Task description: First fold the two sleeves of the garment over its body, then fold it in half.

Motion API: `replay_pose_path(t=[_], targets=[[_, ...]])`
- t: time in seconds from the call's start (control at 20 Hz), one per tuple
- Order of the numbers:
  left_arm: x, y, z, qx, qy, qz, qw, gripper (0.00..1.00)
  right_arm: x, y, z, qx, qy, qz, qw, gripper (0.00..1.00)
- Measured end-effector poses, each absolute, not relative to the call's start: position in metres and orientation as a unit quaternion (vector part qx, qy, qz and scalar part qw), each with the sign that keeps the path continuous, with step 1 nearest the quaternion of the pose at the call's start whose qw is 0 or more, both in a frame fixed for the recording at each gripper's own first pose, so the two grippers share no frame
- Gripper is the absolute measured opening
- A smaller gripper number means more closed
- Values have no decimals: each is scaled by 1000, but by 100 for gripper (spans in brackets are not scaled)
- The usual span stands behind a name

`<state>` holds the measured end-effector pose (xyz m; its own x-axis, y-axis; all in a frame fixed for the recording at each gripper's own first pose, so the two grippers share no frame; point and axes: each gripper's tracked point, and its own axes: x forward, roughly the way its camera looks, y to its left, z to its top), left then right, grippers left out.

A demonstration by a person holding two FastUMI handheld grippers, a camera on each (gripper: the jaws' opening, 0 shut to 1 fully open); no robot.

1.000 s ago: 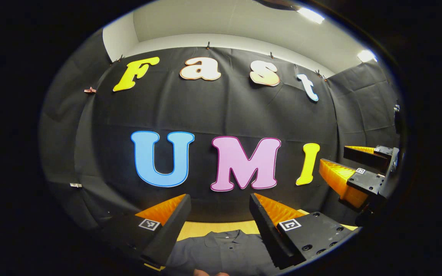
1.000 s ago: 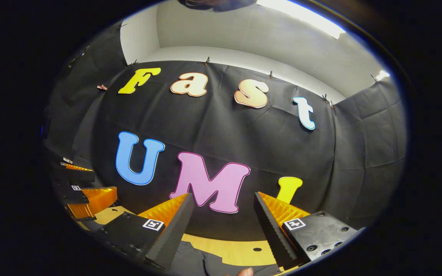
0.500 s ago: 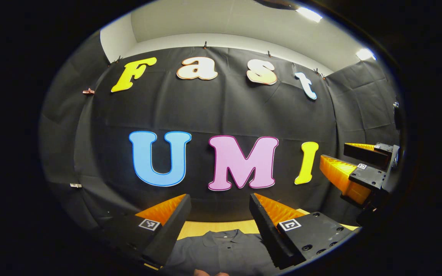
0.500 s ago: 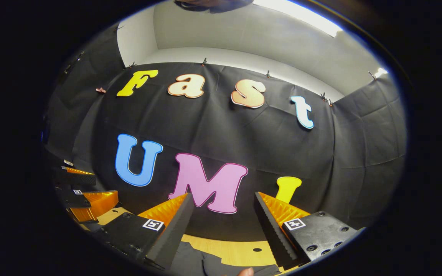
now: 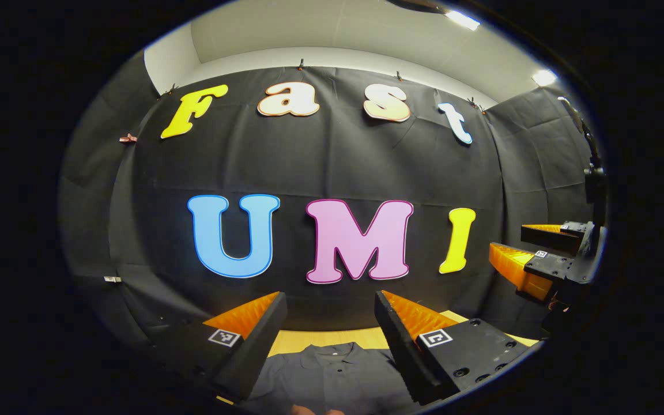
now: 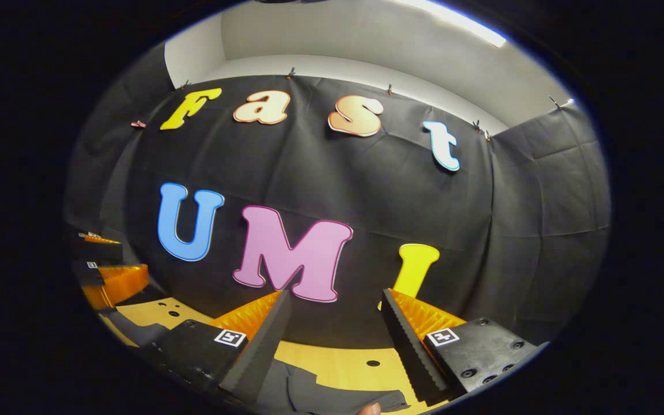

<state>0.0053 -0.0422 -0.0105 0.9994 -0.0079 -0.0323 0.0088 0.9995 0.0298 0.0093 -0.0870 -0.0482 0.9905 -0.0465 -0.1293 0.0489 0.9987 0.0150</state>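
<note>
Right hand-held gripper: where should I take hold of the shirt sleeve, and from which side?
Grip the sleeve at its free outer end, coming down from above with the open right hand-held gripper. It lies flat on the table, spread away from the body.

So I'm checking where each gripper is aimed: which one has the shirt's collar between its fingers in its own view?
The left gripper: the garment collar lies centred between its fingers. The right gripper frames a sleeve edge and bare table.

Black cloth wall (image 5: 320, 167) hangs across the middle of my left gripper view, clipped along its top edge. Pale ceiling (image 5: 366, 29) above, lamps (image 5: 542, 76) upper right. Light wooden tabletop (image 6: 343, 363) at bottom of my right gripper view, small holes (image 6: 373, 363) in it.
</note>
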Motion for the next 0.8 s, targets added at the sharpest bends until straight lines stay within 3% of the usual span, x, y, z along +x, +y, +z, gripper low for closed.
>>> replay_pose_path(t=[0.4, 0.8], targets=[[11, -65, -20, 25, 35, 0, 999, 97, 11, -189, -141, 6, 149, -65, 987, 97], [19, -94, -27, 45, 53, 17, 997, 97, 6, -239, -288, 94, 276, -74, 954, 97]])
